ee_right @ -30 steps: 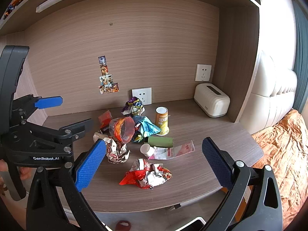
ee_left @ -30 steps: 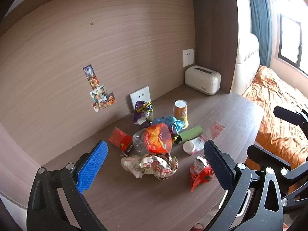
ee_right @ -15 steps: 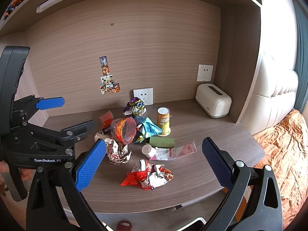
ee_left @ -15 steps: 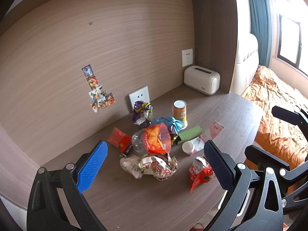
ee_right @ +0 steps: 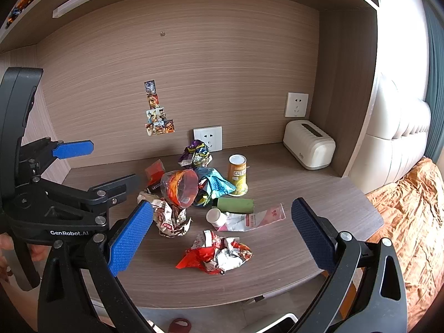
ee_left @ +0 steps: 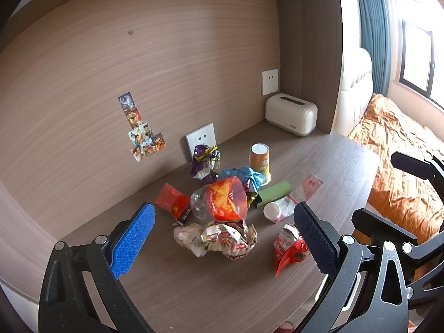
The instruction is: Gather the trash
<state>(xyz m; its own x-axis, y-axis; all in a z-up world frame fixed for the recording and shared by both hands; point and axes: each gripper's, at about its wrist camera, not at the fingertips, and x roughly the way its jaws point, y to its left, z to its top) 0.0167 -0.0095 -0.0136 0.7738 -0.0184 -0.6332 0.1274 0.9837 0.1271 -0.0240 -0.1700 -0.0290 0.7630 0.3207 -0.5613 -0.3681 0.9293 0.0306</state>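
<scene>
A pile of trash lies on the wooden desk: a crumpled red and silver wrapper nearest the front, a crumpled white wrapper, a clear bottle with an orange label, a blue bag, a green tube, a small white cup, a pink sachet, a yellow can and a purple wrapper. My right gripper is open and empty, held above the desk's front edge. My left gripper is open and empty, facing the white wrapper and bottle.
A white toaster-like box stands at the back right by the side panel. Wall sockets and stickers are on the back wall. A bed with an orange cover lies to the right. The left gripper's body shows at the right view's left.
Both grippers have drifted very slightly; the trash has not moved and both stay open.
</scene>
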